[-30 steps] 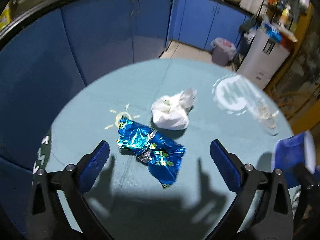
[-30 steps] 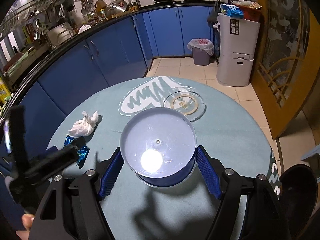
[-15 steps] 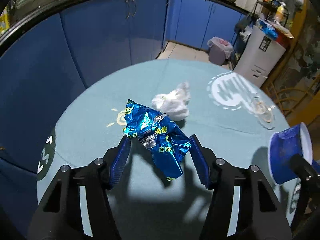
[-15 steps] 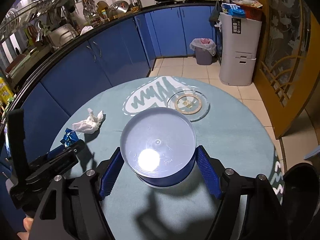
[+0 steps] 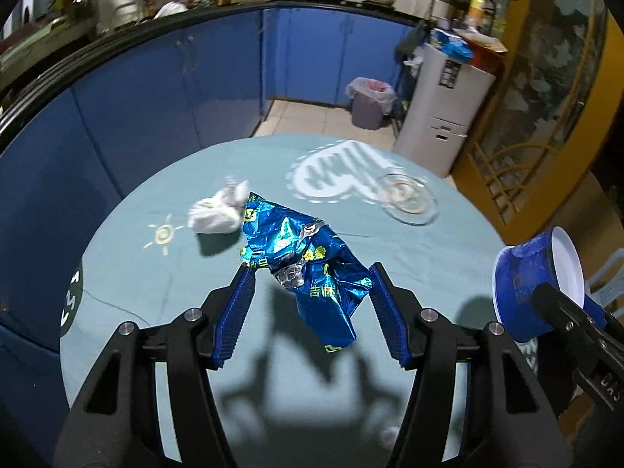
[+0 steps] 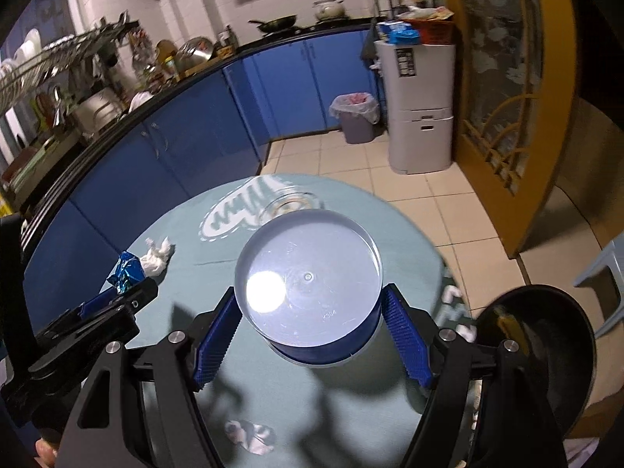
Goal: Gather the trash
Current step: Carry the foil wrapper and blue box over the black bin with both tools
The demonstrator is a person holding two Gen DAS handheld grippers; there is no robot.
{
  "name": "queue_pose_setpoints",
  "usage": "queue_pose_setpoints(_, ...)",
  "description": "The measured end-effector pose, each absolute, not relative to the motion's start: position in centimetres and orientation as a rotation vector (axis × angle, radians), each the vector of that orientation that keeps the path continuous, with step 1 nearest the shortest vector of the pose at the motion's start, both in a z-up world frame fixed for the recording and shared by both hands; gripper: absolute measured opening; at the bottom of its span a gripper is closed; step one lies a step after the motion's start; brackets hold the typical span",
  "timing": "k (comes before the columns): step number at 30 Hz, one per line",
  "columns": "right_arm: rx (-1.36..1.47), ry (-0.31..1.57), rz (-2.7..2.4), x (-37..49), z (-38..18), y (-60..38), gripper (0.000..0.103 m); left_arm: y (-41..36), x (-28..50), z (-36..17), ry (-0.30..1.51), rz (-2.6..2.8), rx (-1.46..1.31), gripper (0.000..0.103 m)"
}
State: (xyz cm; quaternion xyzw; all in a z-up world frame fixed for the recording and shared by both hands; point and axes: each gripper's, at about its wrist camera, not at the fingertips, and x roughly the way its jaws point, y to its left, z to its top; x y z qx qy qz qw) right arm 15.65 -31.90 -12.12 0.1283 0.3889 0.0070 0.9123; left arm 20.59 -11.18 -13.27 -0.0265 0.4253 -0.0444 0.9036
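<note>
Round table (image 5: 409,257), teal cloth, matte, w/ white scribble print and a small yellow sun print.

Left gripper (image 5: 310,292): black frame, ribbed blue pads, clenched on blue foil wrapper (image 5: 300,257). Wrapper is crinkled, shiny metallic, yellow print, a torn silvery patch near its middle. It hangs clear of the cloth, own shadow below it. Lower end droops loose past the pads.

Right gripper (image 6: 310,312): same build, pads pressed to both sides of a blue tub (image 6: 312,292). Tub is round plastic, white smooth glossy inside w/ a lamp glare spot, blue outside. Held above the table, tilted so the mouth faces the right cam; in left view it sits at far right, partly cut by the gripper frame.

Trash count: 1 foil wrapper; 2 white tissue wads. Wad one (image 5: 216,214), soft and bunched, lies on the cloth just beyond the wrapper, left of it. Wad two (image 6: 249,435) lies at the near table edge, partly behind gripper frame, blurry.

1 clear glass dish (image 5: 407,202), shallow and round, on the far right of the table by the scribble print; in right view mostly hidden behind the tub.

Off the table: 1 lined grey bin (image 6: 357,117) on tiled floor by blue cabinets (image 6: 187,144).
</note>
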Motion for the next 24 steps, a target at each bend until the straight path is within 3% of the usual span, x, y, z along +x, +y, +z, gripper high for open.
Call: queue_pose_setpoints(24,0.408,0.707,-0.212,7.5,-11.7,-44.9,0.071,-26.8,15.7,-11.3,0.835,-0.339,0.148,0.061)
